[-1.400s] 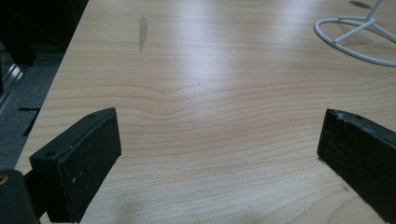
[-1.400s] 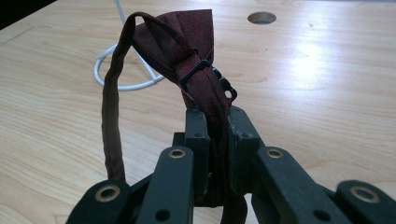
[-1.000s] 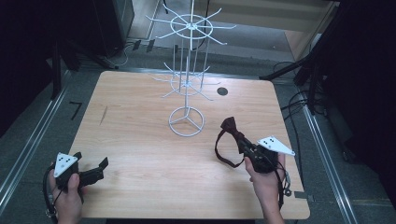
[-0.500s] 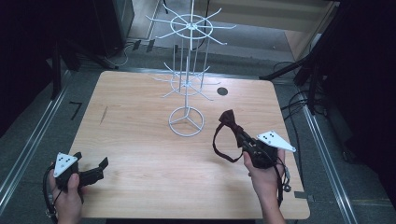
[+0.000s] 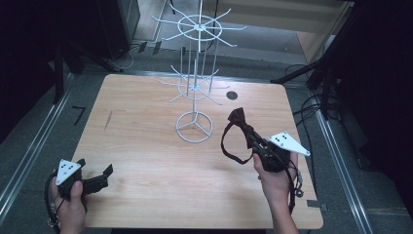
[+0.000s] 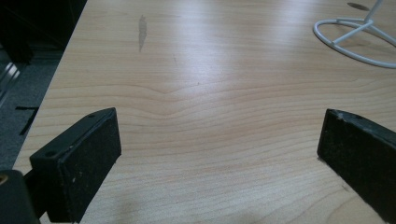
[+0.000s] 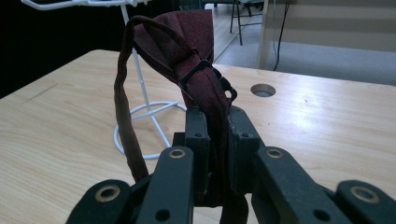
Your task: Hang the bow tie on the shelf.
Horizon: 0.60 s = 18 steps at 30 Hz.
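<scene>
A dark red bow tie (image 5: 239,122) with a looped strap is held up off the table at the right, and my right gripper (image 5: 254,142) is shut on it. In the right gripper view the bow tie (image 7: 187,51) rises from between the closed jaws, its strap loop hanging to the left. A white wire display stand (image 5: 195,87) with hooked arms stands at the table's middle back, its ring base (image 7: 144,126) just beyond the tie. My left gripper (image 5: 103,176) rests low at the table's front left, open, with bare wood between its pads (image 6: 88,163).
The wooden table (image 5: 146,161) has a round cable hole (image 5: 232,95) at the back right and a dark scuff (image 5: 108,120) at the left. Dark floor, metal rails and cables surround the table. The stand's ring base (image 6: 355,37) lies far ahead of the left gripper.
My right gripper has lifted the bow tie slightly up and toward the stand. The left gripper has stayed still.
</scene>
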Tool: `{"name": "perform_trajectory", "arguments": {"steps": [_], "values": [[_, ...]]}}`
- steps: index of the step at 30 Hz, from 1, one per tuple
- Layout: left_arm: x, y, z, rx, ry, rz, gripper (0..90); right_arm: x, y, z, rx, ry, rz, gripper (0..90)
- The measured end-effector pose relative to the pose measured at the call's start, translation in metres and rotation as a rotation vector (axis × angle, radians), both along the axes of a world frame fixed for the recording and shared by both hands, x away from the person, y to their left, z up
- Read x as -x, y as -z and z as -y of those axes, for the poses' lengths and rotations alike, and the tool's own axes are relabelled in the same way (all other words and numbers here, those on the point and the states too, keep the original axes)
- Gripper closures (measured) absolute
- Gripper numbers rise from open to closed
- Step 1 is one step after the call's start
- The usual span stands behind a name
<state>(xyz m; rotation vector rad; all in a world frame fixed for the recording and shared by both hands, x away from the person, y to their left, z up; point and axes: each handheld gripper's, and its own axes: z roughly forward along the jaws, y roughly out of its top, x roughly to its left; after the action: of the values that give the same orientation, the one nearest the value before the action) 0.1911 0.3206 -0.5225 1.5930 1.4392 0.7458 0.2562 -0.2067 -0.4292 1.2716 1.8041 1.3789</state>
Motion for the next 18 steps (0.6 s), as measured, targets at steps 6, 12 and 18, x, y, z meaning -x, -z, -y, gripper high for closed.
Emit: {"name": "perform_trajectory", "arguments": {"steps": [6,12,18], "values": [[0.0,0.0,0.0,0.0,0.0,0.002,0.2,0.0,-0.006,-0.004,-0.02,0.007,0.027,82.3],[0.0,0.0,0.0,0.0,0.0,0.001,0.2,0.0,-0.011,-0.008,-0.026,0.004,0.046,82.3],[0.0,0.0,0.0,0.001,0.0,0.001,0.2,0.0,-0.021,-0.011,-0.037,-0.007,0.081,82.3]]}}
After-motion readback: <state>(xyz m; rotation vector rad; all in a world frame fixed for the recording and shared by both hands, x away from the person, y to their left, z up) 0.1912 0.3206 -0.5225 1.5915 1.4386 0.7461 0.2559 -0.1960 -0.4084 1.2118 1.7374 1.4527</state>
